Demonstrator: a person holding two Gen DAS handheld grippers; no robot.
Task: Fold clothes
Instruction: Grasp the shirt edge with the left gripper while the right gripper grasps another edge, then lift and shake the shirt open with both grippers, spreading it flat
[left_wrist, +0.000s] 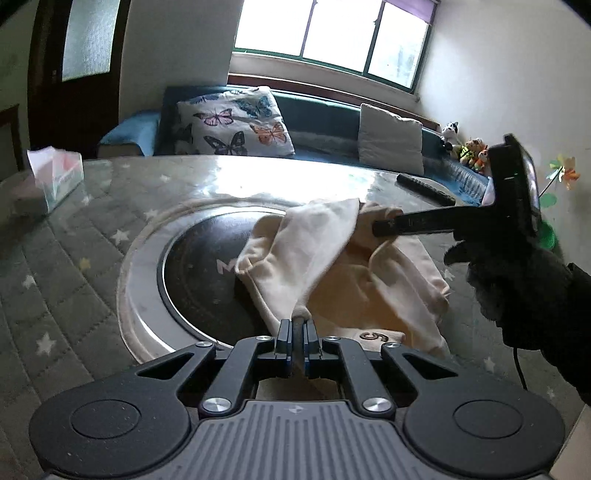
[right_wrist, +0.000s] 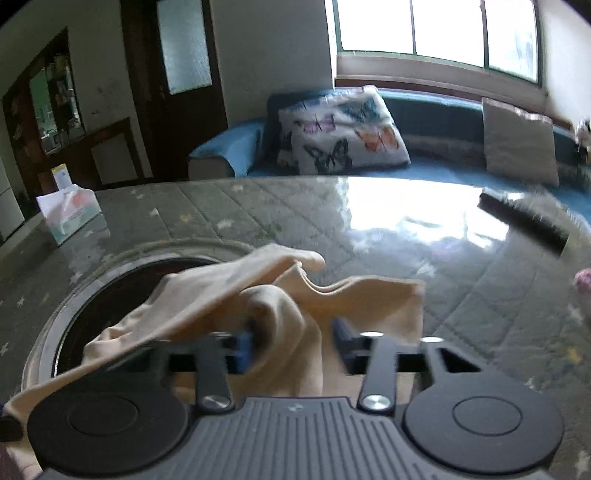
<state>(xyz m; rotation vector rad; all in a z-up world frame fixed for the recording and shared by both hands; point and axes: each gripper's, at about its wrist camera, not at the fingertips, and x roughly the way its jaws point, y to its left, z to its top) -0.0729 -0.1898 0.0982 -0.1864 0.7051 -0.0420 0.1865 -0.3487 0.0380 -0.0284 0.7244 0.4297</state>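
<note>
Left hand-held gripper (left_wrist: 297, 325), bottom centre of the left wrist view: jaws pressed together, pinching a dark-edged hem of the cream garment (left_wrist: 332, 269). The cloth rises from that pinch and runs toward the upper right of the frame, so its long axis goes diagonally from bottom centre to the right hand-held gripper (left_wrist: 380, 225) at centre right. The rest is bunched on the desk (left_wrist: 92, 236), partly over the round dark inset plate (left_wrist: 199, 266). A "5" mark shows on the fabric just right of the left jaws.

Right wrist view: right hand-held gripper (right_wrist: 291, 339) has jaws spread, with a fold of the cream garment (right_wrist: 258, 295) draped between and over the left finger. Motion blur; can't tell if the pads touch the cloth. Fabric trails to the lower left of the frame.

In the left wrist view the right unit is held in a dark-gloved hand (left_wrist: 517, 280), right edge.

Around:
- tissue box (left_wrist: 55, 173), upper left, well apart from the garment
- black remote control (left_wrist: 424, 188), upper right of the desk, beyond the garment
- butterfly pillow (left_wrist: 236, 122) and plain pillow (left_wrist: 391, 136) on the blue sofa (left_wrist: 317, 107) behind the desk
- plush toys (left_wrist: 469, 147) at the sofa's right end
</note>
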